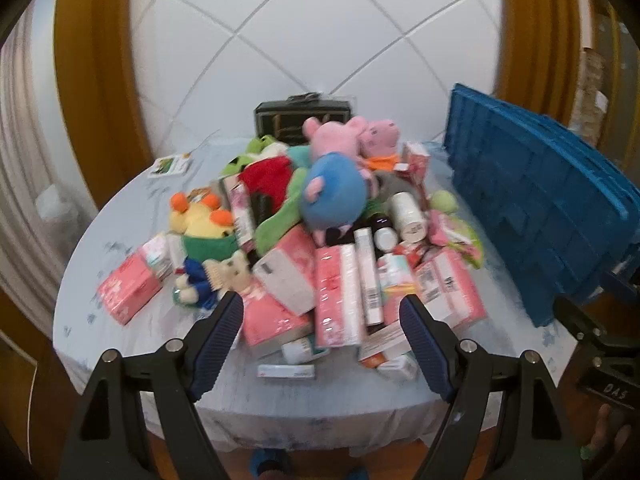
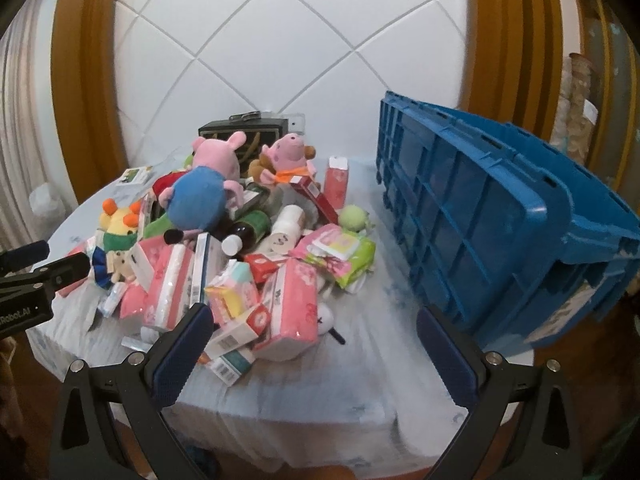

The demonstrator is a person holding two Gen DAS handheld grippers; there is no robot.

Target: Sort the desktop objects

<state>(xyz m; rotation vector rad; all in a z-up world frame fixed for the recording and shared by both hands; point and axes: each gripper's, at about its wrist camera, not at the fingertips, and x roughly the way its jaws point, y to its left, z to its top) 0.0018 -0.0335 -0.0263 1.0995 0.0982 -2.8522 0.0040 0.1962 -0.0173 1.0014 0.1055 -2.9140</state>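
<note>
A heap of objects covers the round table (image 1: 120, 344): a blue-bodied pig plush (image 1: 336, 192) on top, a second pig plush (image 1: 380, 136), a yellow duck plush (image 1: 200, 224), pink tissue packs (image 1: 336, 300), white bottles (image 1: 408, 212) and small boxes. The heap also shows in the right wrist view, with the blue pig plush (image 2: 200, 196) and pink packs (image 2: 292, 300). My left gripper (image 1: 322, 308) is open and empty, above the heap's near edge. My right gripper (image 2: 312, 320) is open and empty, over the table right of the heap.
A blue plastic crate (image 1: 536, 208) lies tipped on its side at the table's right; it also shows in the right wrist view (image 2: 480, 220). A black box (image 1: 304, 120) stands at the back. A small card (image 1: 170, 166) lies far left. White padded wall behind.
</note>
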